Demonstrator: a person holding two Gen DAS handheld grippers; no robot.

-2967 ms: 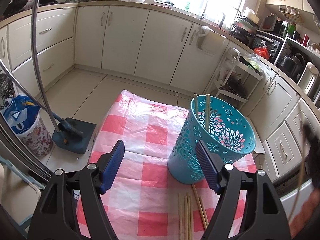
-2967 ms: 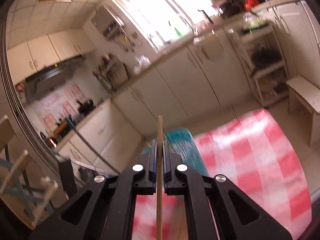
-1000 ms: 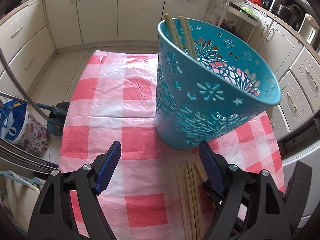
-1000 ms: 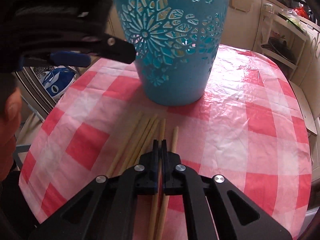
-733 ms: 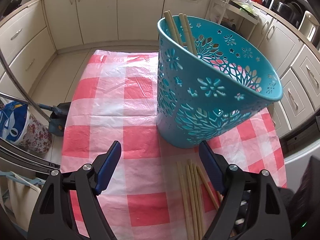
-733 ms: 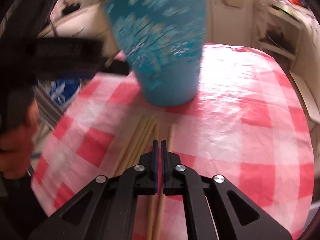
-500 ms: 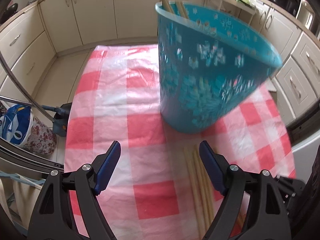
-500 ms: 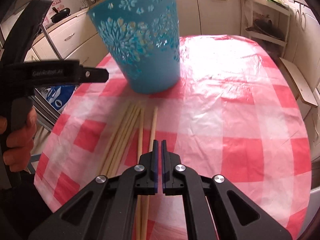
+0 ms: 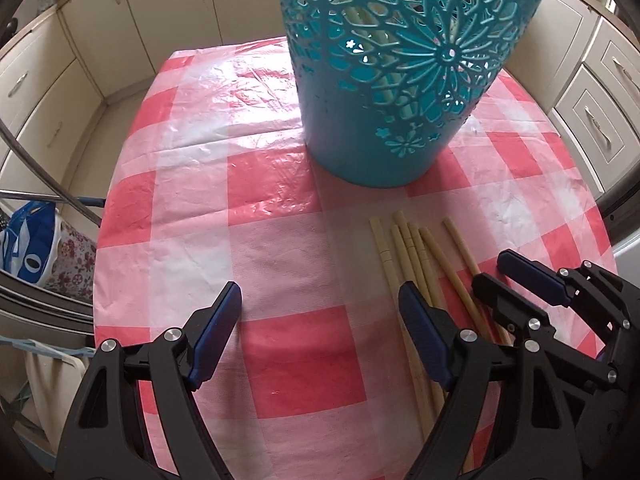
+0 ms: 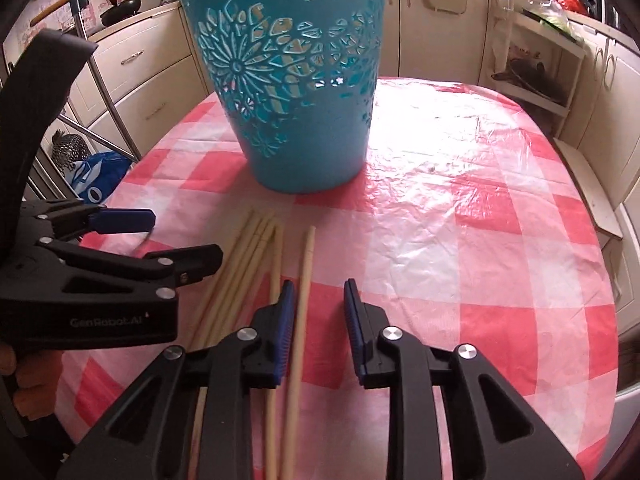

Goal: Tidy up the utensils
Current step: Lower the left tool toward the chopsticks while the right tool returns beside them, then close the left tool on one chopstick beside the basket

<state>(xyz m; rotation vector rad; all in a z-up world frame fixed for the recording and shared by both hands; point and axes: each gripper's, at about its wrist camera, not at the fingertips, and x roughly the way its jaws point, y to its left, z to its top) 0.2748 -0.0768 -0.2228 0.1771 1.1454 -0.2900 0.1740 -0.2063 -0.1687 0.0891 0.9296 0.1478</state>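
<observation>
A teal perforated basket [image 9: 400, 80] stands on the red-and-white checked tablecloth [image 9: 280, 248], with chopsticks showing through its holes; it also shows in the right wrist view [image 10: 296, 92]. Several wooden chopsticks [image 9: 412, 260] lie side by side on the cloth in front of the basket. My left gripper [image 9: 320, 308] is open and empty, low over the cloth just left of the chopsticks. My right gripper [image 10: 318, 300] is open, its jaws straddling the rightmost chopstick [image 10: 304, 280] without closing on it. It appears in the left wrist view [image 9: 520, 276] at lower right.
Cream kitchen cabinets [image 9: 100, 52] surround the table. A blue bag [image 9: 28, 240] and a metal stand [image 10: 108, 96] sit off the table's left edge. A shelf rack [image 10: 532, 68] stands at the far right. The table edge [image 10: 600, 280] is near on the right.
The right gripper let a chopstick go into the basket, came down shut over the loose chopsticks, and has now opened around one. The left gripper dropped lower toward the cloth.
</observation>
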